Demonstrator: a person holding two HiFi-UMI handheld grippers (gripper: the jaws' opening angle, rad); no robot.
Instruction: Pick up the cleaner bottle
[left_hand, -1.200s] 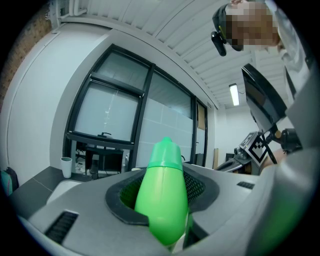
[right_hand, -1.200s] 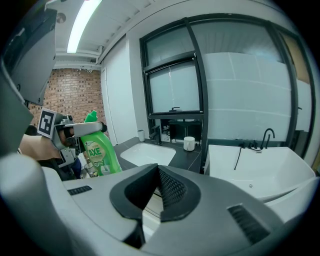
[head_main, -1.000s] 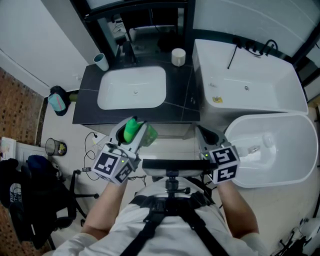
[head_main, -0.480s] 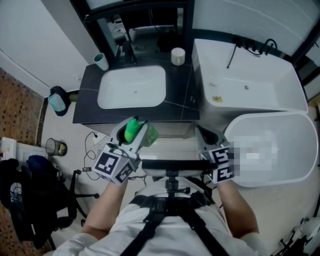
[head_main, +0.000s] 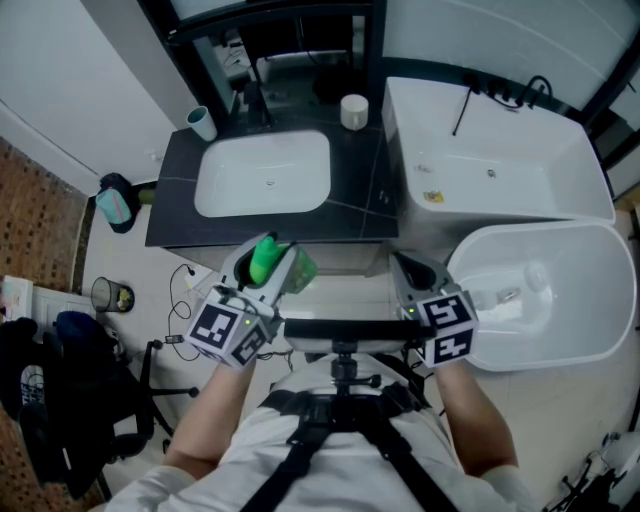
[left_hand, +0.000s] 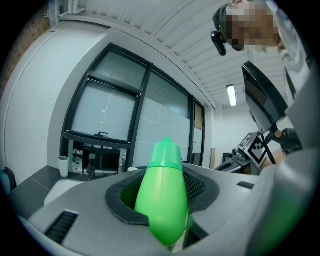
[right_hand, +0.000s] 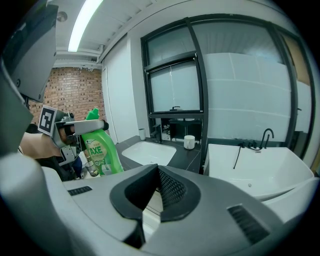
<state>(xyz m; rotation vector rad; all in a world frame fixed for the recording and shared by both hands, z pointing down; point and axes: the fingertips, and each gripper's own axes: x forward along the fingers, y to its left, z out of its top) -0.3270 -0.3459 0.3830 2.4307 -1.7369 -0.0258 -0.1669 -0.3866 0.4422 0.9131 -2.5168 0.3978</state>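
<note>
- The left gripper (head_main: 268, 268), held level in front of the person, is clamped on the green cleaner bottle (left_hand: 162, 200); its jaws press the bottle's neck from both sides, with the cap pointing away from the camera.
- In the right gripper view the bottle's labelled body hangs below those jaws, with nothing visible under its base, so the bottle looks to be carried entirely by the grip.
- The right gripper (right_hand: 150, 200) is empty, its jaws closed together, and it is tilted somewhat downward. It is well apart from the bottle, on the person's other side.
- In the head view the bottle sits in the air just in front of the near edge of the dark counter (head_main: 170, 200), not on it.
- Beyond it lie the white washbasin (head_main: 265, 175), a pale cup (head_main: 202, 124) at the counter's far left corner and a white bathtub (head_main: 500, 170) to the right. None of them touches the bottle.
- By this evidence the pick-up appears complete: the bottle is gripped and off any surface. What remains, at most, is to hold the grip steady, since the bottle hangs by its narrow neck and could slip if the jaws ease.
</note>
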